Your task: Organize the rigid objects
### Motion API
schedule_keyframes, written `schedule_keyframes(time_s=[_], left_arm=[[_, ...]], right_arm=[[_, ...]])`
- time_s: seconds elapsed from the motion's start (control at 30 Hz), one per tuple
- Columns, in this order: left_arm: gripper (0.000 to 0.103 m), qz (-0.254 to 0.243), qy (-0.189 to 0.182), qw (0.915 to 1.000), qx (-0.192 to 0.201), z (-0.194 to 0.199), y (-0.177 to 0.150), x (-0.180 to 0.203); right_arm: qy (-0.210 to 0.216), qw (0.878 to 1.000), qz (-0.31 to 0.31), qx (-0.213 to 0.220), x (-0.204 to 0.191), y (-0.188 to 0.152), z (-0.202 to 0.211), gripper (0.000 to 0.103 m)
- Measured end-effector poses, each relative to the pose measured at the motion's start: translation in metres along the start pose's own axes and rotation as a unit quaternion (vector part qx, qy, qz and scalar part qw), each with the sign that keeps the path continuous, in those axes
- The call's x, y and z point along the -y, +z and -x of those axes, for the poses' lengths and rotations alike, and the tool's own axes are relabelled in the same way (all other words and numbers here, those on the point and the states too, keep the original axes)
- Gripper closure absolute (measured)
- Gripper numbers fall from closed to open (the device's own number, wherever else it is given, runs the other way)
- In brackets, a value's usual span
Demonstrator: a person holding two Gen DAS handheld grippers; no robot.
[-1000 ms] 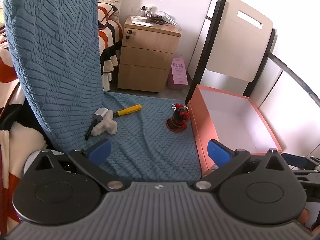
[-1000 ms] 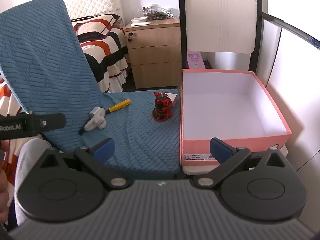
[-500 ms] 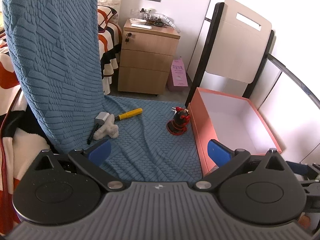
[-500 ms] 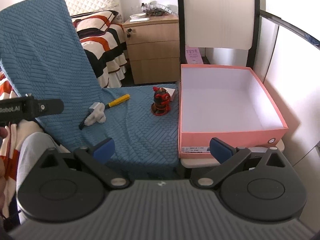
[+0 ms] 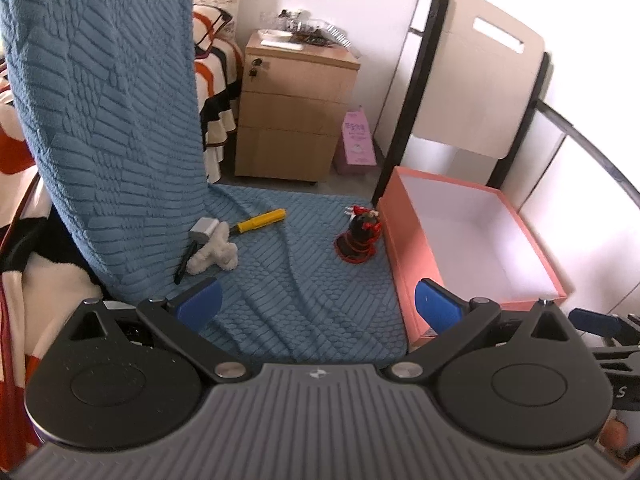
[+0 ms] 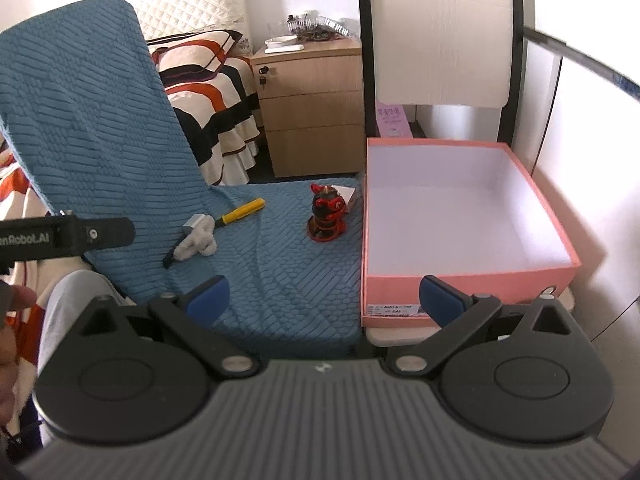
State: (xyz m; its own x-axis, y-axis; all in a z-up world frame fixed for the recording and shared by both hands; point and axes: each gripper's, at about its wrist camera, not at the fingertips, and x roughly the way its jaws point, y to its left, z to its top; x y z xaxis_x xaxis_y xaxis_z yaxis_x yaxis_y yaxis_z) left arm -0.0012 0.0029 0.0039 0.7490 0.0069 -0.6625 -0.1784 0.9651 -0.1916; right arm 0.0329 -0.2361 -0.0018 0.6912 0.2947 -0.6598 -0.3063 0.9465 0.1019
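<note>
A red and black toy figure (image 5: 359, 235) (image 6: 327, 217) stands on the blue textured cloth (image 5: 288, 288) (image 6: 276, 280), just left of an empty pink box (image 5: 472, 240) (image 6: 460, 216). A yellow-handled tool (image 5: 260, 220) (image 6: 240, 212), a small grey block (image 5: 205, 230) and a white fluffy piece (image 5: 214, 254) (image 6: 198, 240) lie at the cloth's left. A small white card (image 6: 347, 194) sits behind the figure. My left gripper (image 5: 316, 306) and right gripper (image 6: 322, 298) are both open and empty, held back from the objects.
A wooden drawer cabinet (image 5: 294, 114) (image 6: 316, 108) stands behind. A chair back (image 5: 476, 76) (image 6: 438, 36) rises behind the box. A striped bed (image 6: 208, 92) is at the left. The left gripper's side (image 6: 64, 236) shows in the right wrist view.
Both grippers have pulled back and risen slightly, so the objects look smaller and farther. Nothing on the cloth has moved.
</note>
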Motion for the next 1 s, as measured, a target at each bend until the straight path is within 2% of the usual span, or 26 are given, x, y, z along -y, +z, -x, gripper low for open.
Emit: schedule_keyframes(time_s=[0.17, 0.43, 1.0], left_arm=[[0.000, 0.007, 0.004, 1.0000, 0.003, 0.000, -0.001, 0.000], [0.000, 0.000, -0.002, 1.0000, 0.005, 0.006, -0.003, 0.002], [0.000, 0.008, 0.021, 0.9994, 0.027, 0.025, -0.018, 0.007]], right_arm=[[0.005, 1.000, -0.009, -0.016, 0.003, 0.000, -0.005, 0.000], [0.004, 1.000, -0.012, -0.016, 0.005, 0.000, -0.004, 0.000], [0.019, 1.000, 0.000, -0.022, 0.014, -0.005, 0.003, 0.000]])
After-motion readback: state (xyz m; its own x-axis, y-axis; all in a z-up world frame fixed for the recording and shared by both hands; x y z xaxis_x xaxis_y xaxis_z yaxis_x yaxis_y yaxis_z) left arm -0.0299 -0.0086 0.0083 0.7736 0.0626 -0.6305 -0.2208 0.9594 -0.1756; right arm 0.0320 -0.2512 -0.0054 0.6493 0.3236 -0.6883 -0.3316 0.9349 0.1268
